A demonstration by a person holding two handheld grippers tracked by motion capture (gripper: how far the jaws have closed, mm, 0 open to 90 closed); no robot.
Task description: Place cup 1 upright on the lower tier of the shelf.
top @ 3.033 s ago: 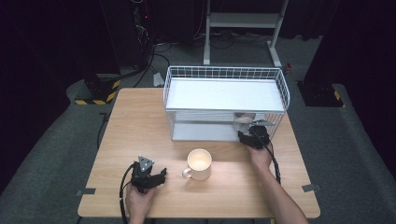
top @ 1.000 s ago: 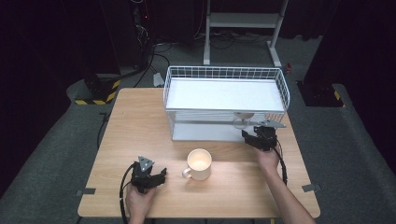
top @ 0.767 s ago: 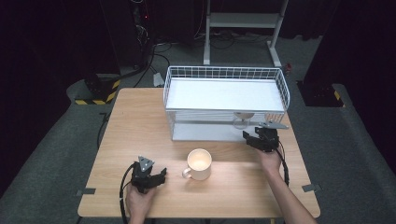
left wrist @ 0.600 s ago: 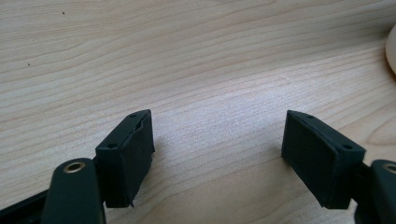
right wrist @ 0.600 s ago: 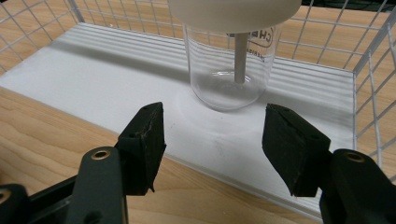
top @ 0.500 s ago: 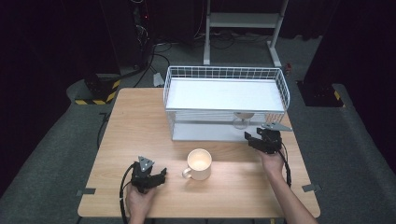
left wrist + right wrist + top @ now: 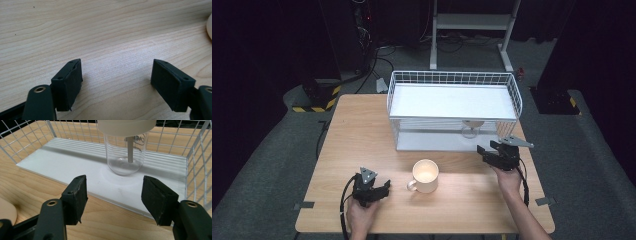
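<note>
A clear jar (image 7: 125, 150) with a white lid stands upright on the lower shelf of a white wire rack (image 7: 518, 102); from above the jar (image 7: 470, 129) shows behind the front wires. My right gripper (image 7: 113, 187) is open in front of that shelf, a short way from the jar and holding nothing. In the high view the right gripper (image 7: 490, 150) hovers at the rack's front right corner. A cream mug (image 7: 425, 175) sits mid-table. My left gripper (image 7: 381, 188) rests low at the near left, left of the mug, open over bare wood (image 7: 116, 75).
The rack's white base plate (image 7: 62, 162) lies flat on the wooden table (image 7: 362, 130), and wire walls (image 7: 197, 157) close its sides. The mug's edge (image 7: 209, 27) shows at the far right of the left gripper view. Dark floor and stands surround the table.
My right gripper has drawn back from the jar, sliding right and slightly toward the near edge. The jar, the mug and the left gripper have stayed put.
</note>
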